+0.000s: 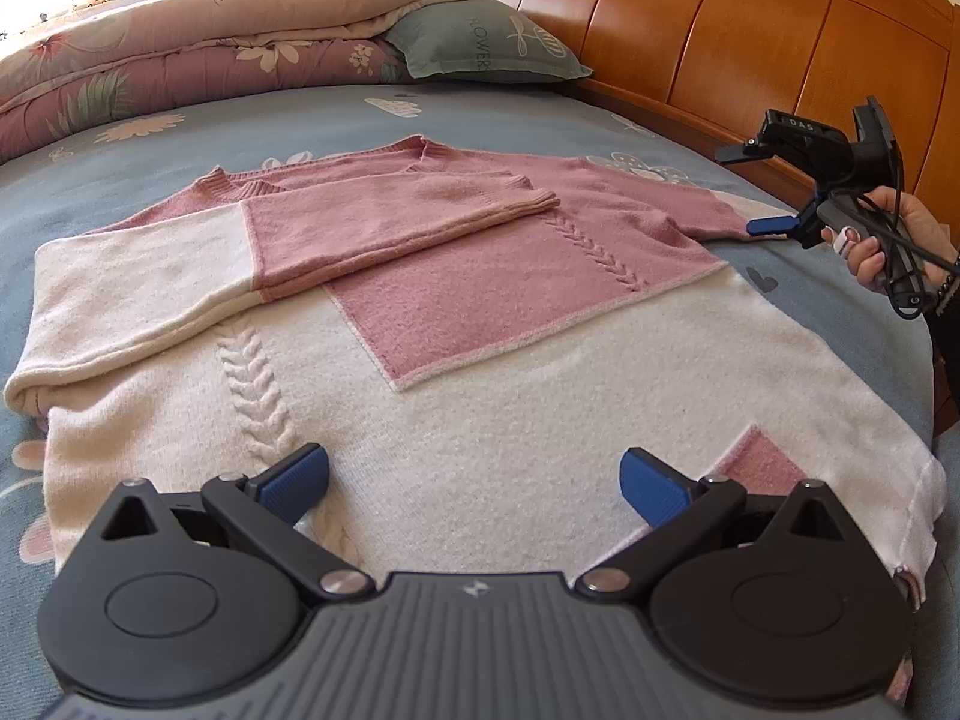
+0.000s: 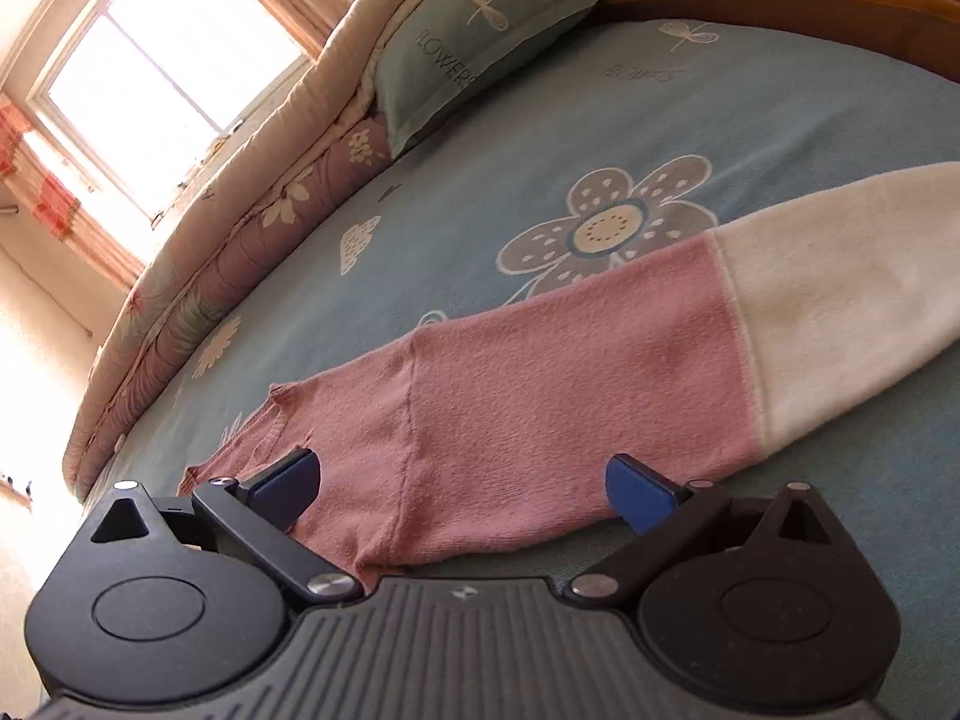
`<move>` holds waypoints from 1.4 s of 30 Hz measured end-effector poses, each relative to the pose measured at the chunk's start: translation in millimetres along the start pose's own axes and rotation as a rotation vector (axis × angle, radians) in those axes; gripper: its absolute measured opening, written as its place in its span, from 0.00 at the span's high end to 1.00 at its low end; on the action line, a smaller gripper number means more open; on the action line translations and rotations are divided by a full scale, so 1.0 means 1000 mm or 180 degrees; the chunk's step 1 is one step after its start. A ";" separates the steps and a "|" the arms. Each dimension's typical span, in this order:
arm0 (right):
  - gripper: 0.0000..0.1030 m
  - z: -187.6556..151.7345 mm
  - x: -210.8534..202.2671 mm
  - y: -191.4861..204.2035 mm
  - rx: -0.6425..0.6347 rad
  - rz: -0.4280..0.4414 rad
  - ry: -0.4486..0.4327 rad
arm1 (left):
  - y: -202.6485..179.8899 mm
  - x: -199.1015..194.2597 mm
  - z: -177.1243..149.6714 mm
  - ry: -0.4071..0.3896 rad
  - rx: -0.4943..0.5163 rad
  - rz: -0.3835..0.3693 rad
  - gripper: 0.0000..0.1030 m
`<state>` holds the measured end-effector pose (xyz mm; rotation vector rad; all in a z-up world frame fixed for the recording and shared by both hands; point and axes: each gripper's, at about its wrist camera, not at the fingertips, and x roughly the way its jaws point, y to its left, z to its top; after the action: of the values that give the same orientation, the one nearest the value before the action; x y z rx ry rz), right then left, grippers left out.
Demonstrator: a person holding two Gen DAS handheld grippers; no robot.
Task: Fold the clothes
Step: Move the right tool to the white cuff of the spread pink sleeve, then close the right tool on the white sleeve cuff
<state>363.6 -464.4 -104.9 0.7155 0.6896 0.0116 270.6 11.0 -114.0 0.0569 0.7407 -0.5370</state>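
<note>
Around: pillow [image 1: 480, 39] and quilt [image 1: 180, 60] lay beyond my sweater [image 1: 420, 312].
Left tongs [image 1: 474, 483]: wide open, empty, over the hem.
Right tongs [image 2: 462, 480]: wide open, straddling the sleeve [image 2: 540, 372].

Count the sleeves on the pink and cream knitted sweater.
2. One sleeve lies folded across the sweater's chest; the other sleeve stretches out flat on the blue bedsheet.

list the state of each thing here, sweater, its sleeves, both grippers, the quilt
sweater: flat on the bed, partly folded
folded sleeve: laid across the chest
other sleeve: stretched out flat on the sheet, not folded
left gripper: open, over the hem
right gripper: open, at the other sleeve
quilt: folded, stacked by the pillow
</note>
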 end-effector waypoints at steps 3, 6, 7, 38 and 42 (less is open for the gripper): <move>0.00 0.006 -0.019 -0.037 0.0460 -0.0181 -0.0259 | 0.000 0.001 0.000 -0.0003 -0.0008 0.0012 0.01; 0.00 0.009 -0.028 -0.064 0.0697 -0.0044 -0.0337 | 0.001 0.002 0.001 -0.0024 -0.0036 0.0012 0.01; 0.00 0.009 -0.028 -0.070 0.0712 0.0022 -0.0344 | 0.001 0.002 0.001 -0.0031 -0.0046 0.0012 0.01; 0.00 0.042 0.011 -0.084 0.0030 -0.0203 -0.1036 | 0.002 0.002 -0.001 -0.0089 -0.0032 0.0023 0.01; 0.00 0.047 0.017 -0.085 0.0135 -0.0208 -0.1104 | 0.003 0.002 -0.001 -0.0093 -0.0052 0.0008 0.01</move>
<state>385.6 -553.8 -140.5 0.7132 0.3811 -0.1839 272.2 12.7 -115.9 0.0348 0.7163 -0.5284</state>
